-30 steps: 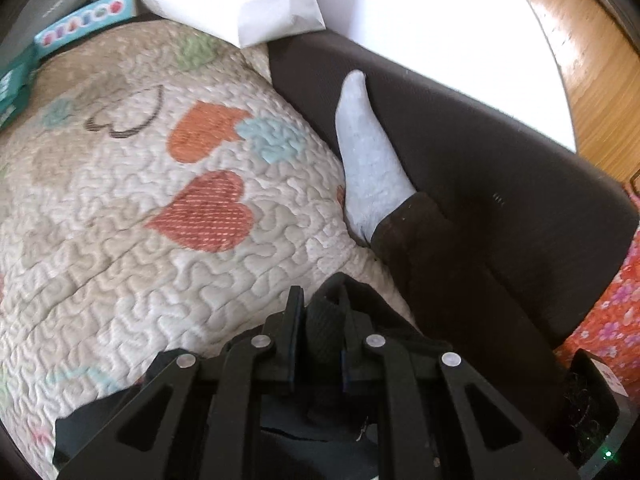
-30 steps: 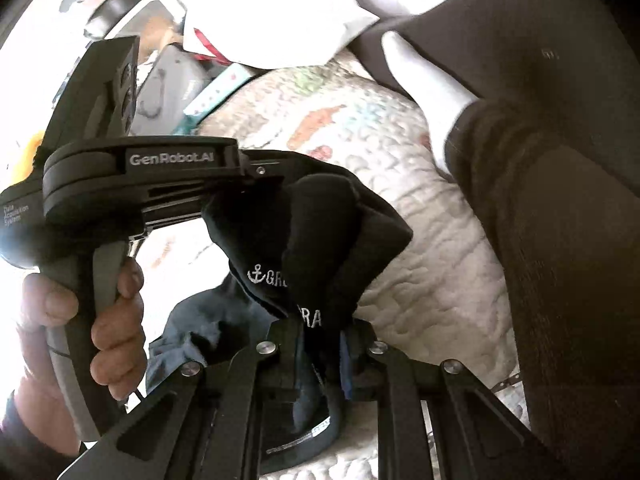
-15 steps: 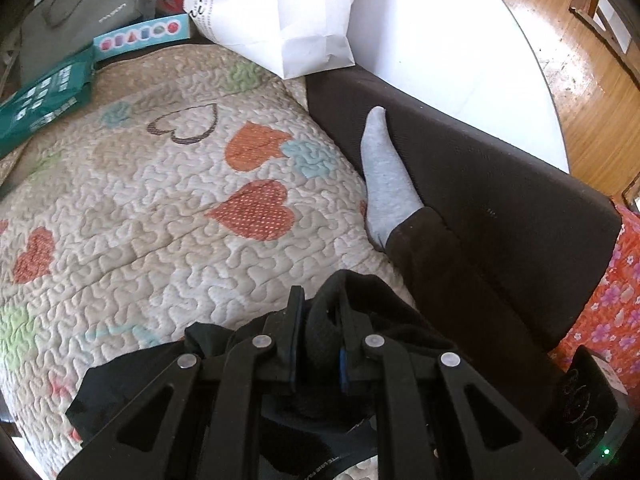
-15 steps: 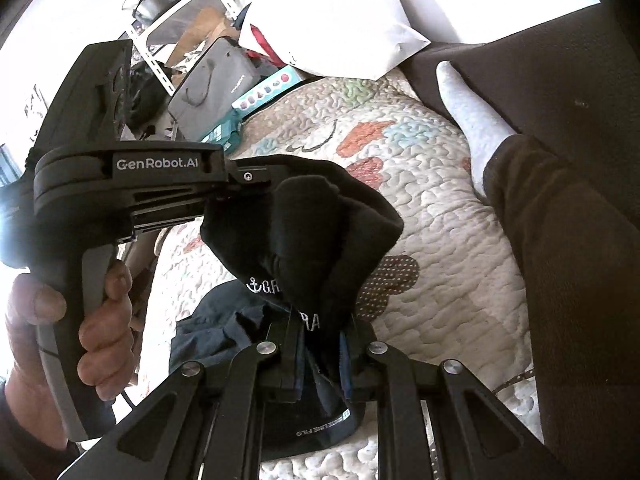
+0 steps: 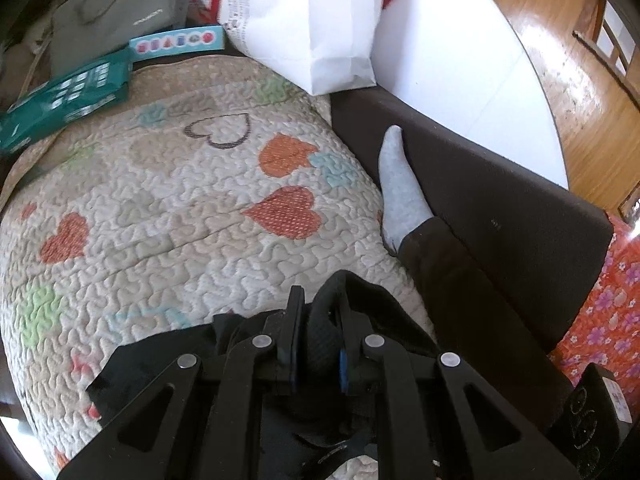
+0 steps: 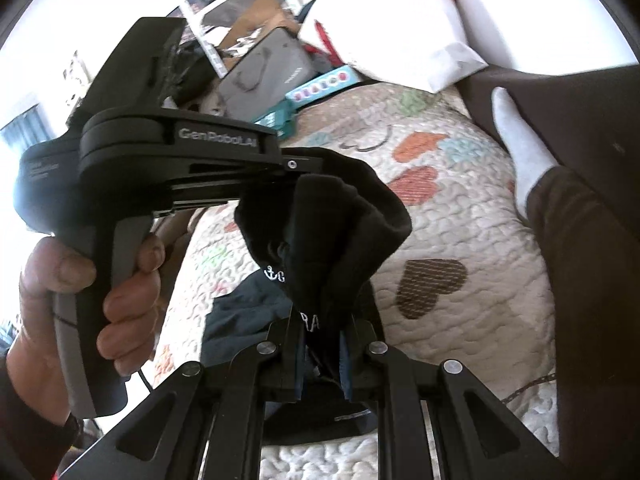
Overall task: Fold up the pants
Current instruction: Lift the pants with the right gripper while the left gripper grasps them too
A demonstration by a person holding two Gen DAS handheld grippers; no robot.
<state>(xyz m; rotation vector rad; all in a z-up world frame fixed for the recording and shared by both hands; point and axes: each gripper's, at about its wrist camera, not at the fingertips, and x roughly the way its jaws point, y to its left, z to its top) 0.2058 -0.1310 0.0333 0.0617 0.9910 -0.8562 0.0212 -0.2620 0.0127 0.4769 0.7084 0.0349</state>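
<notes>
The black pants (image 6: 332, 236) with white lettering hang bunched above the quilt, gripped at two spots. My right gripper (image 6: 322, 326) is shut on a fold of the fabric near the lettering. My left gripper (image 5: 320, 316) is shut on another black fold of the pants (image 5: 164, 356). In the right wrist view the left gripper (image 6: 308, 168) comes in from the left, held by a hand (image 6: 80, 296), its fingers hidden in the cloth. The rest of the pants trails down onto the quilt under both tools.
A heart-patterned quilt (image 5: 168, 216) covers the surface. A person's leg in a dark trouser and grey sock (image 5: 400, 192) lies along its right edge beside a dark brown sofa arm (image 5: 500, 200). White bag (image 5: 320, 24), teal box (image 5: 64, 100) and grey bag (image 5: 112, 20) crowd the far end.
Both grippers have lifted and drawn back with the pants, so more of the quilt and the far clutter shows. The right gripper has rolled somewhat. Both grips are unchanged.
</notes>
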